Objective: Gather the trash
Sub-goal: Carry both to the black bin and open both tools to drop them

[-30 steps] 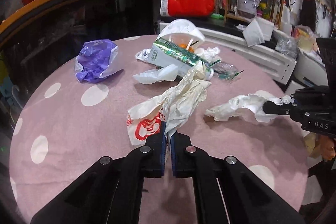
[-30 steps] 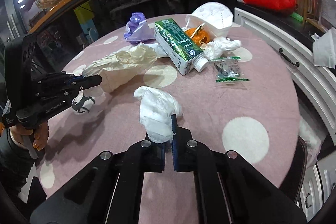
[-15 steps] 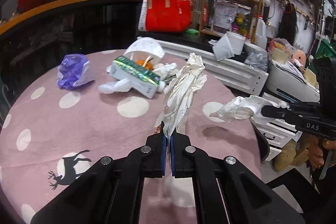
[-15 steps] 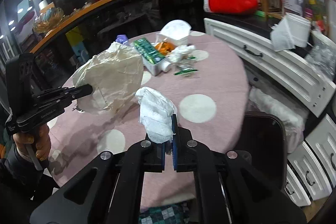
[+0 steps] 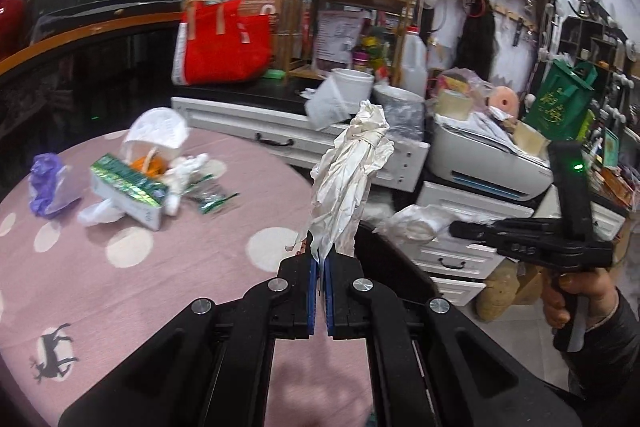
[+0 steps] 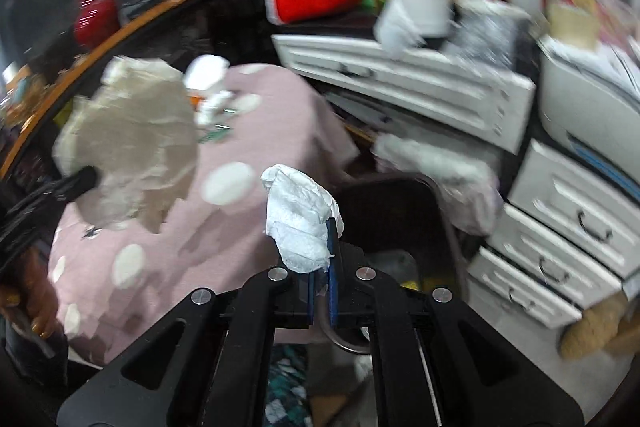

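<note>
My left gripper is pinching a crumpled cream plastic bag that is standing up from its closed blue pads, and my right gripper is clamping a wad of white tissue. Just ahead of and below the right gripper, a dark trash bin is sitting beside the pink dotted table, where a green carton and a purple bag are lying off to my left gripper's far left.

Dim indoor light; left wrist view fairly sharp, right wrist view heavily motion-blurred, both fisheye-bent with dark vignetted corners and soft shadows on the table
</note>
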